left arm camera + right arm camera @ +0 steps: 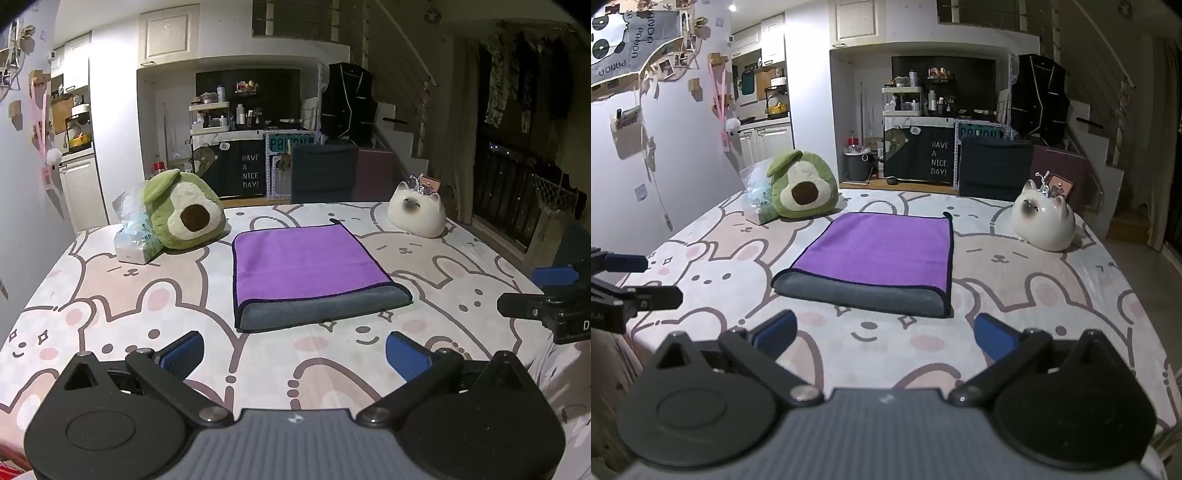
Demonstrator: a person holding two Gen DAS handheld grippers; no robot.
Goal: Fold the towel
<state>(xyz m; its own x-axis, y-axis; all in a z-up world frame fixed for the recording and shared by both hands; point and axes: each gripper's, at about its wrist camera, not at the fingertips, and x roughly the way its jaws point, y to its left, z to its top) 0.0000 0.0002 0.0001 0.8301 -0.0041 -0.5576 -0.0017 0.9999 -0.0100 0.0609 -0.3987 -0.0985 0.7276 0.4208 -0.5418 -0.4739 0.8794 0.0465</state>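
A purple towel (306,262) with a grey underside lies folded flat on the bunny-print bed cover, its grey fold edge toward me. It also shows in the right wrist view (879,251). My left gripper (295,350) is open and empty, hovering above the cover just short of the towel's near edge. My right gripper (884,336) is open and empty, also short of the near edge. The right gripper shows at the right edge of the left wrist view (546,295), and the left gripper at the left edge of the right wrist view (635,280).
A green avocado plush (184,210) and a clear plastic bag (135,236) sit at the far left of the bed. A white cat figure (417,214) sits at the far right. A wall runs along the left; shelves, a dark chair and stairs lie beyond the bed.
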